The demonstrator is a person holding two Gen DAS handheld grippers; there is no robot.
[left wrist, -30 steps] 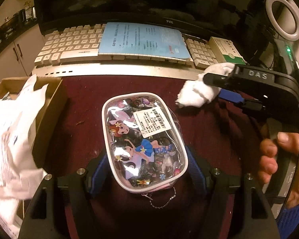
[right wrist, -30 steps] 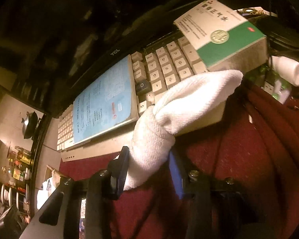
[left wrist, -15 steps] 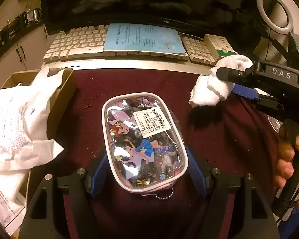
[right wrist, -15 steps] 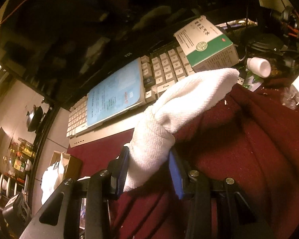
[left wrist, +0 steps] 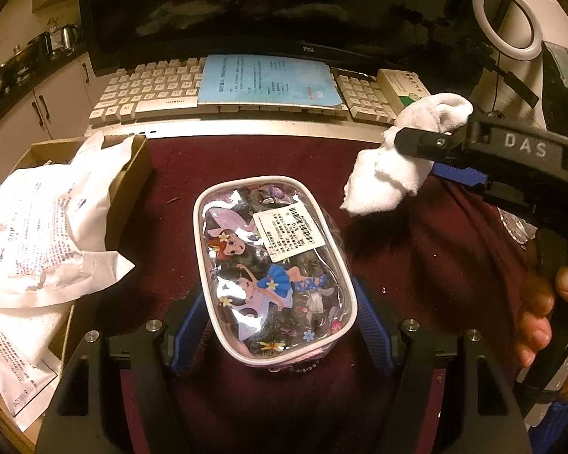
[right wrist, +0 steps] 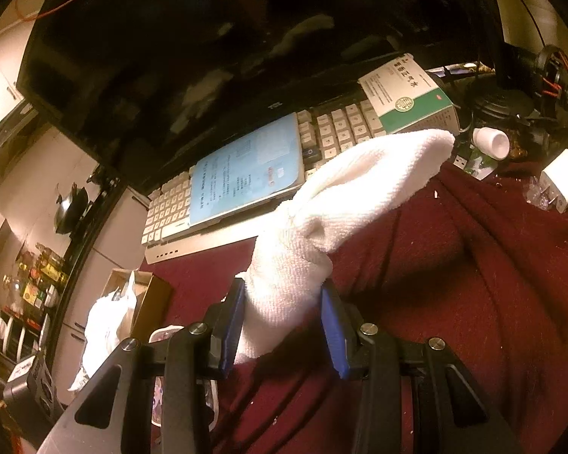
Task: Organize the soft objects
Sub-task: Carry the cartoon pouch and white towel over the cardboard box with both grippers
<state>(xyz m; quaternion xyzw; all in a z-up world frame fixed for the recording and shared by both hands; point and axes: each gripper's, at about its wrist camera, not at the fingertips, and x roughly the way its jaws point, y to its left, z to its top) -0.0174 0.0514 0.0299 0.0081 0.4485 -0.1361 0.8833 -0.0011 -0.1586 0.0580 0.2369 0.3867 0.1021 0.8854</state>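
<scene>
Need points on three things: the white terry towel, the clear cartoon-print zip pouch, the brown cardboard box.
white terry towel (right wrist: 344, 204), right wrist view, on its bunched middle fold.
clear cartoon-print zip pouch (left wrist: 272, 268), left wrist view, on its transparent top face.
brown cardboard box (left wrist: 136, 174), left wrist view, on its right wall.

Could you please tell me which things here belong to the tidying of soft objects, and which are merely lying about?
Part of the job:
- rolled white terry towel, clamped in right gripper
- clear plastic cartoon pouch, between left gripper pads
- brown cardboard box

Lying about:
- beige keyboard
- blue booklet
- green-and-white carton
</scene>
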